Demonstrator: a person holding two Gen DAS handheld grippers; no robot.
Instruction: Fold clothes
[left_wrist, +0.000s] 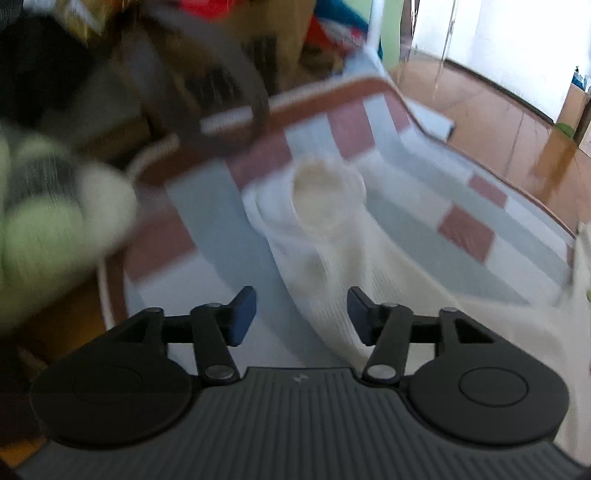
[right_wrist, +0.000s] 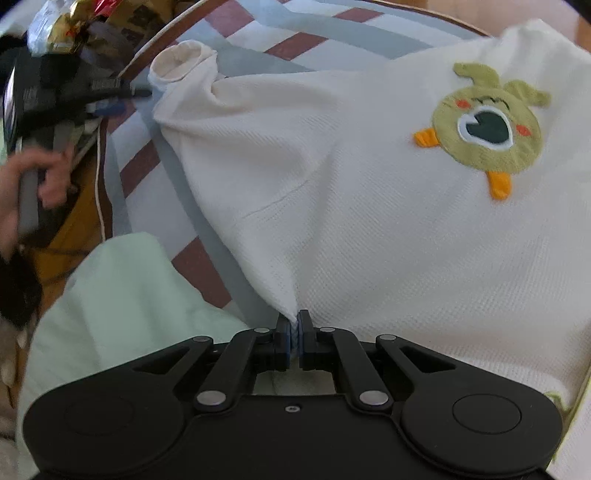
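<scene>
A cream sweatshirt (right_wrist: 332, 177) with a green cartoon patch (right_wrist: 487, 125) lies spread on a checked blanket (right_wrist: 258, 44). My right gripper (right_wrist: 294, 332) is shut, pinching a fold of the sweatshirt's edge between its blue pads. The sleeve (left_wrist: 325, 266) runs away from my left gripper (left_wrist: 302, 314) to its round cuff (left_wrist: 325, 195). The left jaws stand open above the sleeve, with cloth under the gap and the right finger (left_wrist: 360, 306), not pressed. In the right wrist view a hand (right_wrist: 33, 177) holds the left gripper (right_wrist: 110, 101) beside the cuff (right_wrist: 181, 61).
A pale green garment (right_wrist: 129, 295) lies at the near left of the blanket. Dark bags and shiny packets (right_wrist: 74, 48) crowd the blanket's left edge. A brown strap (left_wrist: 221, 85) hangs over the far corner. Wooden floor (left_wrist: 517, 122) lies beyond on the right.
</scene>
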